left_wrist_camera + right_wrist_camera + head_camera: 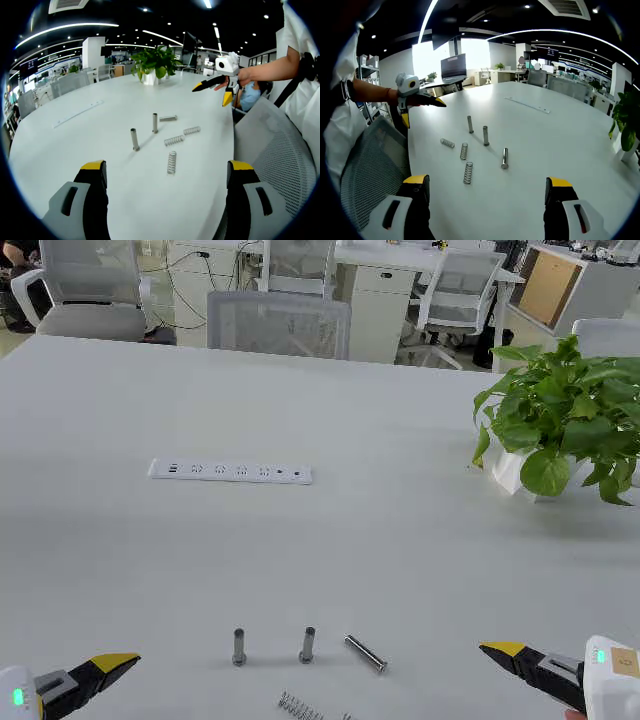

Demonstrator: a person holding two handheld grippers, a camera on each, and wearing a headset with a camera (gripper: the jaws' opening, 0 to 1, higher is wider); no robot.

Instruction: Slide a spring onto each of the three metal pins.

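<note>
Between the open, empty left tool (pixel 114 661) and right tool (pixel 501 650), two pins (pixel 239 646) are stood upright; a third pin (pixel 366 653) is laid flat.

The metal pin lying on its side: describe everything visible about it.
The lying pin is a slim, shiny silver rod, metal by its look. It rests flat on the white table, set at an angle, just right of an upright pin and apart from it. No spring is on it. A loose spring lies nearby without touching it. Only the table touches it.
</note>
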